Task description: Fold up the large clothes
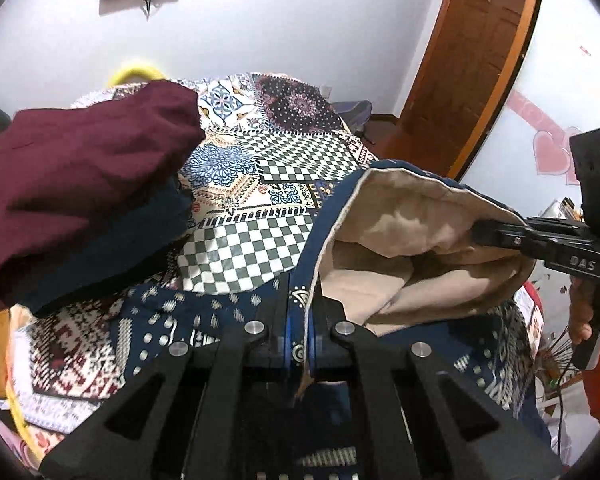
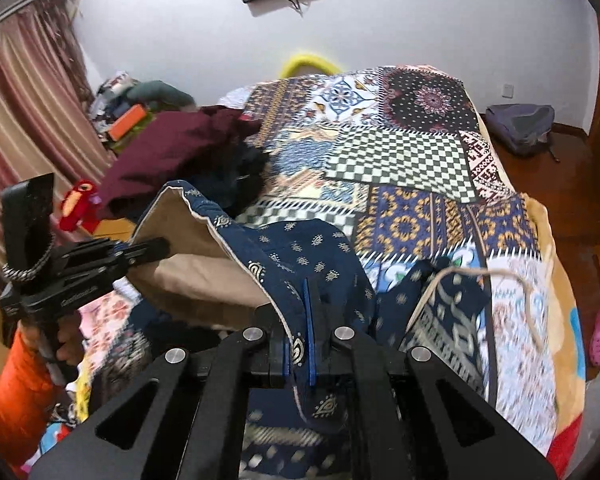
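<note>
My left gripper (image 1: 299, 330) and right gripper (image 2: 299, 354) each clamp the blue patterned garment's (image 2: 300, 256) hem, tan lining facing me, held above the near end of the bed (image 2: 400, 160) so it spreads for folding.

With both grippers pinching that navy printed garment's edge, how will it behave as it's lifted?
Likely floppy: the navy garment sags between the left gripper and right gripper. Probably light, since thin edge pinches hold it. Its loose cord may dangle and snag.
</note>
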